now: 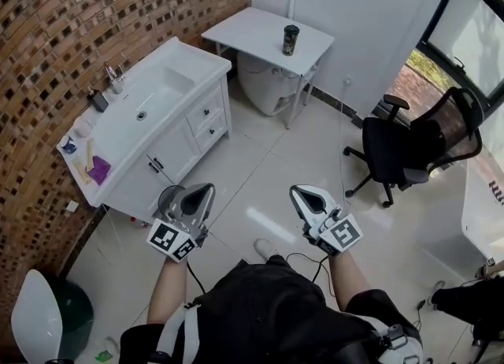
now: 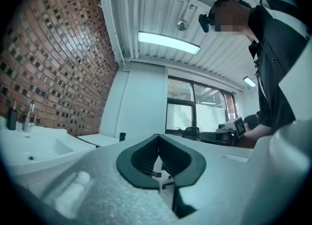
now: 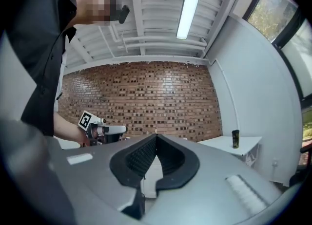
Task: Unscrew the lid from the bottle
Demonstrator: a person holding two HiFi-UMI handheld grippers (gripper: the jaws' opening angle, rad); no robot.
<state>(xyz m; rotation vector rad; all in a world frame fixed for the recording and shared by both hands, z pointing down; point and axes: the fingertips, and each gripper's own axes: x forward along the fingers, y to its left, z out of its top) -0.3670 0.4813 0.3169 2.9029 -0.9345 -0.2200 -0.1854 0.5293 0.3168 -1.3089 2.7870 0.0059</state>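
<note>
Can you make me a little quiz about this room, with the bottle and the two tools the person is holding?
1. Where does the bottle stand? A: on the small white table. B: in the sink. C: on the office chair.
2. True or false: the left tool is gripping the bottle.
3. Fill in the gap: the right tool has its jaws ____ (open or shut).

Key
1. A.
2. False. The left tool is shut on nothing, held in front of the person and well away from the bottle.
3. Shut, with nothing between them.
</note>
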